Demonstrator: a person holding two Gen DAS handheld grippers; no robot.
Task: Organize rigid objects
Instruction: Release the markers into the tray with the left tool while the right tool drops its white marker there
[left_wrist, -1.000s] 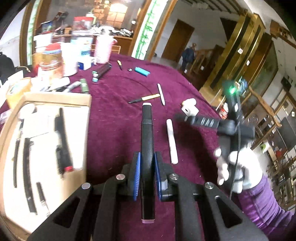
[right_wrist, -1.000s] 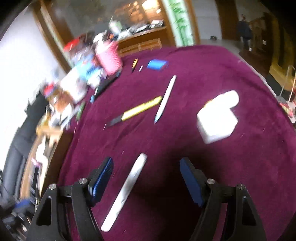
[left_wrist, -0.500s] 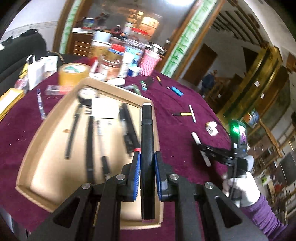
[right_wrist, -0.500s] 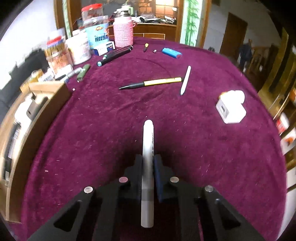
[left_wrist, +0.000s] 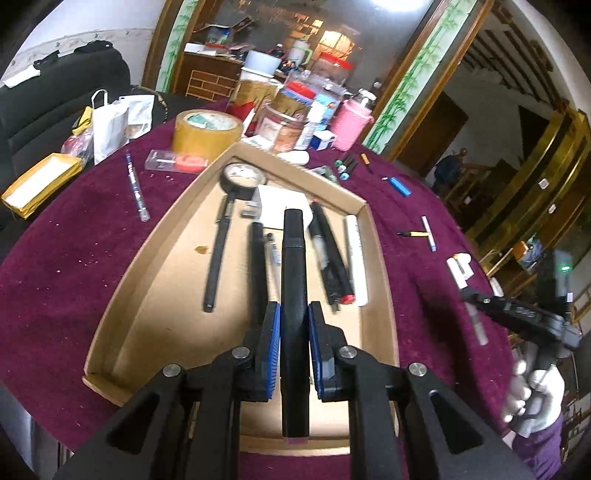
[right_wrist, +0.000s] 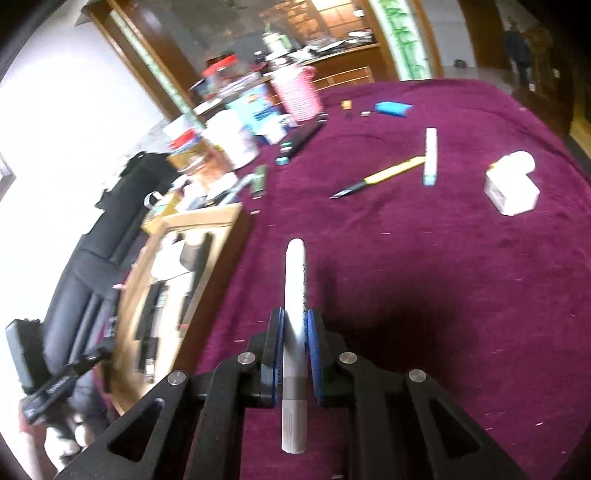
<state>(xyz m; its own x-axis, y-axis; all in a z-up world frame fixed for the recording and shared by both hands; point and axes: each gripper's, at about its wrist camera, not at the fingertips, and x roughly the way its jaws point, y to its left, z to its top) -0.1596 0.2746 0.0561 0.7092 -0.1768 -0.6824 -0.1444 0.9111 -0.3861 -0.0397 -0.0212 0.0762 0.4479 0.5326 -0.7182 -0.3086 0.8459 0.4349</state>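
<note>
Since the previous frames, both grippers have shifted: the left gripper (left_wrist: 293, 332) now sits lower over the cardboard tray (left_wrist: 155, 258), and the right gripper (right_wrist: 295, 332) has lifted the white marker (right_wrist: 294, 295) off the cloth and turned toward the tray side.

Left gripper: blue pads (left_wrist: 269, 343) are drawn together on the black marker (left_wrist: 293, 266), clamped at about mid-length. The marker points straight ahead along the fingers, its cap end above the tray contents, its rear end projecting back between the finger arms. Contact between marker and tray floor cannot be determined.

Tray contents: a round gauge with long black stem (left_wrist: 242, 177), a white card (left_wrist: 282, 206), several black pens (left_wrist: 256, 269), a red-tipped black marker (left_wrist: 332, 258) and a white pen (left_wrist: 355, 258) against the right wall.

Right gripper: pads closed on the white marker, gripped near its middle, tip forward, held above the maroon tablecloth (right_wrist: 443, 277). The tray lies to its left, blurred.

Remaining on the cloth, well apart from either gripper: a yellow-handled knife (right_wrist: 376, 177) touching a white stick (right_wrist: 430, 155), a white adapter (right_wrist: 511, 188), a blue lighter (right_wrist: 393, 109). Jars and a pink container (right_wrist: 297, 92) crowd the far edge. A tape roll (left_wrist: 207, 133) stands just beyond the tray.
</note>
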